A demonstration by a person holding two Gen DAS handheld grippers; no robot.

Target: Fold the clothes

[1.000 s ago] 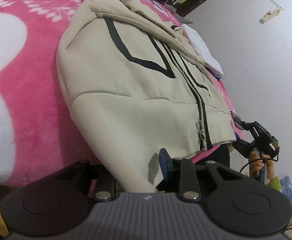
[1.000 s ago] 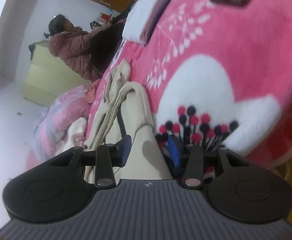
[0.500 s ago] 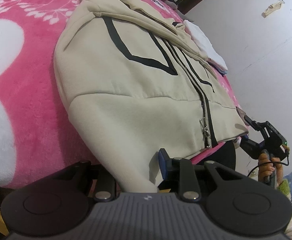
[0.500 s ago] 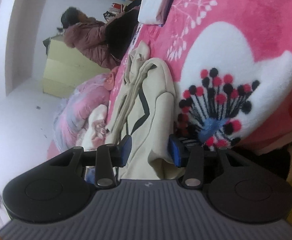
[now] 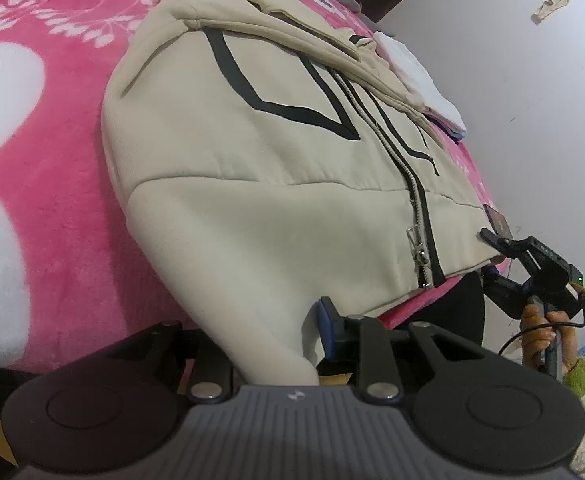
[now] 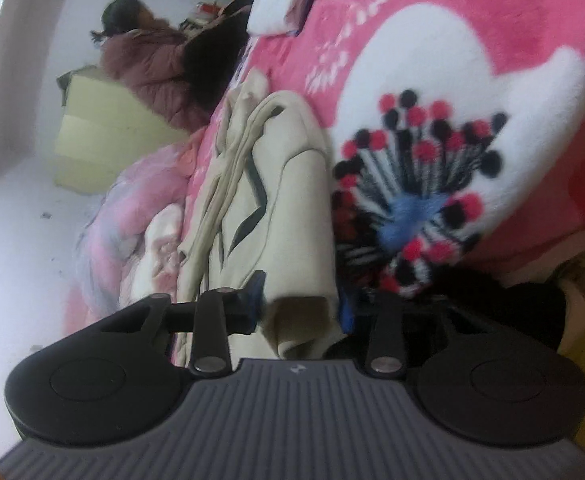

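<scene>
Right gripper [image 6: 301,308]: jaws just closing onto jacket [image 5: 252,152] hem corner; left gripper [image 5: 268,332] pinching opposite corner—fold lift ready.

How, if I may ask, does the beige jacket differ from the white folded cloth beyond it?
The jacket is beige with black lines and a zip; the cloth is plain white. The jacket lies spread out and covers far more room; the cloth is a small folded pile. Both lie on the pink blanket.

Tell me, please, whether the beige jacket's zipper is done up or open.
Done up: the zipper joins both front panels of the jacket.
</scene>
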